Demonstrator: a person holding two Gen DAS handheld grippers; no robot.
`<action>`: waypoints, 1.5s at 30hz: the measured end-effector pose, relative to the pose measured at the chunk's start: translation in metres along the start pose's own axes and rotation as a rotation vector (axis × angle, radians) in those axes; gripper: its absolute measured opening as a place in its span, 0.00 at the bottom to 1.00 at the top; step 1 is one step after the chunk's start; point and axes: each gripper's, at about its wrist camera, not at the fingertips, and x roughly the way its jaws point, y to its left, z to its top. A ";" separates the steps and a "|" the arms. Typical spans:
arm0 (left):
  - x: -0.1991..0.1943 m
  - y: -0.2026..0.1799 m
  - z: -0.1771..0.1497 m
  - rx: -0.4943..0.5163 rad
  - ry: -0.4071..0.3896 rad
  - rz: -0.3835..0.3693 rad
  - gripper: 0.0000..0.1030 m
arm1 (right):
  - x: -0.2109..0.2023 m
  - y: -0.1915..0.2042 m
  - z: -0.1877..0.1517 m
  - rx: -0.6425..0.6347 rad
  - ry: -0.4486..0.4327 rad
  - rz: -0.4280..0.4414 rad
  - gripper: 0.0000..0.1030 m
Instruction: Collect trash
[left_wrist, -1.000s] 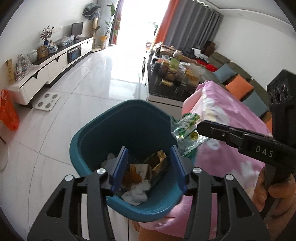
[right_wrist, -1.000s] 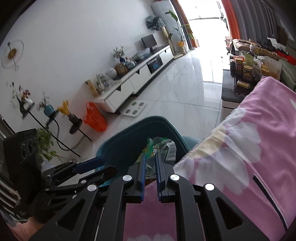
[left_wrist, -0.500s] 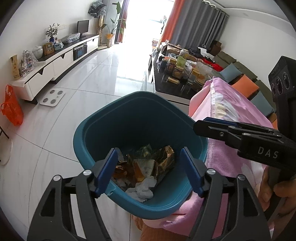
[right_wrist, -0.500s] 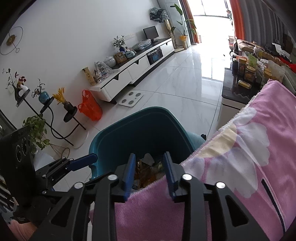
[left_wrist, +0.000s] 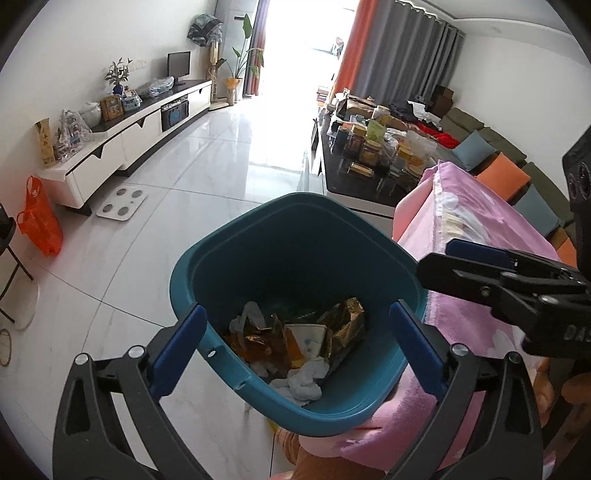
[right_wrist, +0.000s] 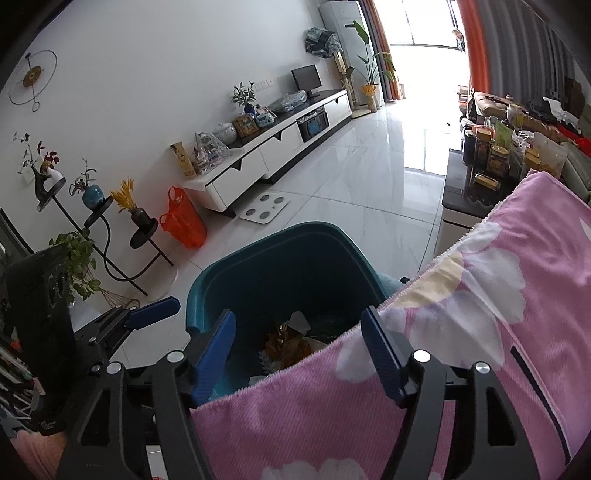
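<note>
1. Left wrist view: the left claw (left_wrist: 297, 338) points down over the one teal plastic waste bin (left_wrist: 236, 258), its two blue-padded fingers spread wide and holding nothing. The bin stands on the white tiled floor (left_wrist: 184, 192), touching the pink flowered blanket (left_wrist: 476, 229). Inside lie crumpled gold foil wrappers (left_wrist: 343, 321) and white tissues (left_wrist: 303, 380). The right claw (left_wrist: 443, 262) reaches in from the right.

2. Right wrist view: the right claw (right_wrist: 299, 349) hangs above the blanket (right_wrist: 480, 332) edge beside the bin (right_wrist: 258, 266), its two fingers wide apart and empty; the left claw (right_wrist: 147, 314) shows at the left.
</note>
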 end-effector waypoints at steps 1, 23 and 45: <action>0.000 -0.001 0.000 0.002 -0.001 0.006 0.94 | -0.002 -0.001 -0.001 0.002 -0.005 0.001 0.66; -0.029 -0.029 -0.007 0.063 -0.046 -0.006 0.94 | -0.069 -0.031 -0.043 0.021 -0.114 -0.079 0.82; -0.057 -0.212 -0.061 0.438 -0.014 -0.349 0.94 | -0.200 -0.096 -0.144 0.103 -0.184 -0.368 0.84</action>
